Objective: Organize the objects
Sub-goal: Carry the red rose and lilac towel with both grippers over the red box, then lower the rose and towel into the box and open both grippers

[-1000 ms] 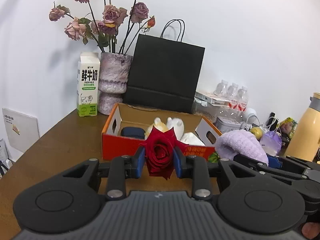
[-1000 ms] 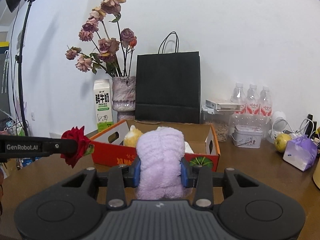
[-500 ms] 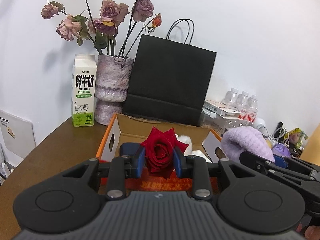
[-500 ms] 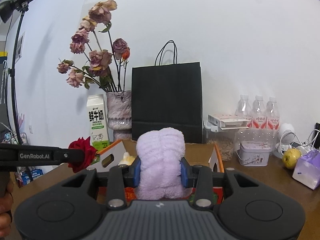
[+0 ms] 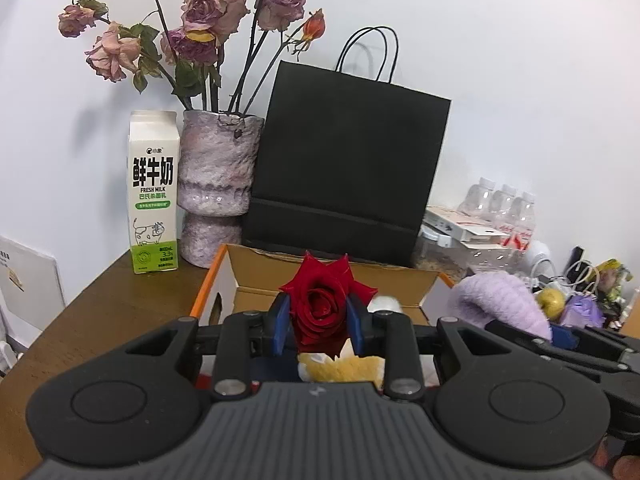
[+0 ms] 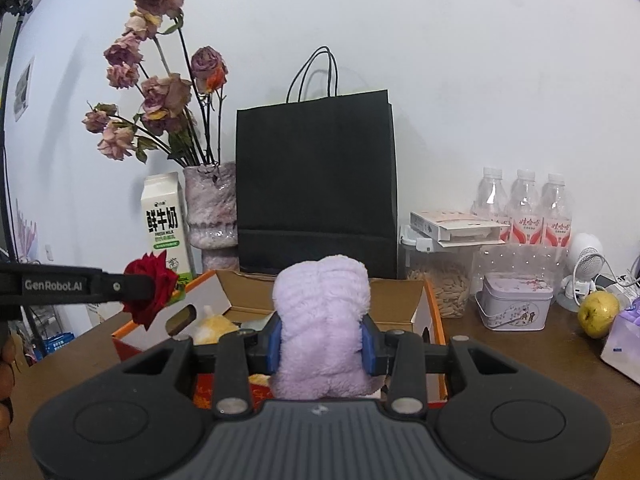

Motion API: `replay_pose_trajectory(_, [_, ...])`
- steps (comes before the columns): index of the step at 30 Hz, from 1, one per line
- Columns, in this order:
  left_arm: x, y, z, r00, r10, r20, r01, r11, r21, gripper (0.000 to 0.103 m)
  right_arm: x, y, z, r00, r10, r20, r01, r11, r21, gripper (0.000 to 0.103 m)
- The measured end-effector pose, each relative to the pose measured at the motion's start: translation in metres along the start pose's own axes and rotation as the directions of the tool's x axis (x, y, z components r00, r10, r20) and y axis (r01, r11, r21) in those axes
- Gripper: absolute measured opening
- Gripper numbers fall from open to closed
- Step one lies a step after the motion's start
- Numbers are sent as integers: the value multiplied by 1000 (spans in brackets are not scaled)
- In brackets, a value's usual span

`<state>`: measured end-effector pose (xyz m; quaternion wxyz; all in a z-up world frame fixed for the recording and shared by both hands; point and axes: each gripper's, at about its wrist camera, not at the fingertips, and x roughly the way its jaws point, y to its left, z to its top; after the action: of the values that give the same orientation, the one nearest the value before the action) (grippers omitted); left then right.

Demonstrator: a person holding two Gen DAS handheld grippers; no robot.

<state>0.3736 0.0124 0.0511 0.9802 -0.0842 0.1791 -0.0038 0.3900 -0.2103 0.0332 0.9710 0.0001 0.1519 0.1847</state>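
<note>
My left gripper (image 5: 319, 322) is shut on a red rose (image 5: 320, 310), held over the open orange cardboard box (image 5: 208, 294). The rose (image 6: 152, 286) and the left gripper's arm also show at the left of the right wrist view. My right gripper (image 6: 323, 338) is shut on a fluffy lilac plush (image 6: 323, 320), also above the box (image 6: 434, 320); the plush (image 5: 500, 306) appears at the right of the left wrist view. A yellow soft toy (image 5: 340, 368) and a white item lie inside the box, mostly hidden by the grippers.
Behind the box stand a black paper bag (image 5: 344, 168), a mottled vase with dried roses (image 5: 218, 176) and a milk carton (image 5: 154, 192). To the right are water bottles (image 6: 524, 208), a clear jar (image 6: 444, 276), a tin (image 6: 516, 304), a small fan (image 6: 580, 264), a green apple (image 6: 598, 314).
Both grippers have moved forward with their loads, from in front of the box to over it. The bag, vase and carton loom larger. Neither grip has changed.
</note>
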Motion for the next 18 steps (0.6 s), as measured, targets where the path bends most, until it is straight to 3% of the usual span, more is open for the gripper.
replay_pose_trajectory(18, [69,2,15,1000,29,-9,-29,999,37,30,54,-16,15,1000,-19,-16,19,1000,-12,36])
